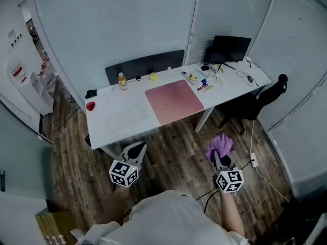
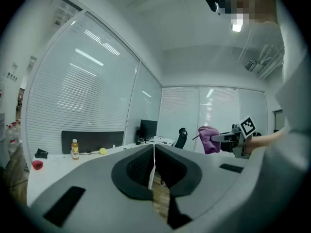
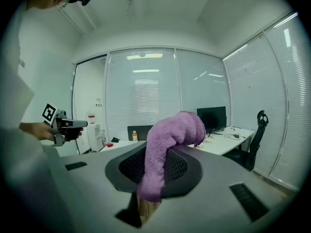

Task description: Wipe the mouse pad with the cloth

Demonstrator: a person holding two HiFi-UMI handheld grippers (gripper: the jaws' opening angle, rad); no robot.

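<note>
A pink mouse pad (image 1: pixel 174 101) lies flat on the white desk (image 1: pixel 127 108), right of its middle. My right gripper (image 1: pixel 218 156) is held over the floor in front of the desk and is shut on a purple cloth (image 1: pixel 219 146), which bulges out past the jaws (image 3: pixel 172 144). My left gripper (image 1: pixel 137 152) hangs over the floor to the left, shut with nothing between its jaws (image 2: pixel 153 152). Both grippers are well short of the desk. From the left gripper view the cloth (image 2: pixel 208 139) and right gripper show at the right.
On the desk stand a drink bottle (image 1: pixel 122 80), a yellow ball (image 1: pixel 153 76), a red cup (image 1: pixel 90 105), a keyboard (image 1: pixel 125 117), a monitor (image 1: pixel 231 48) and cables (image 1: pixel 246 77). A black office chair (image 1: pixel 258 101) stands right of the desk. Glass partitions close off the room behind.
</note>
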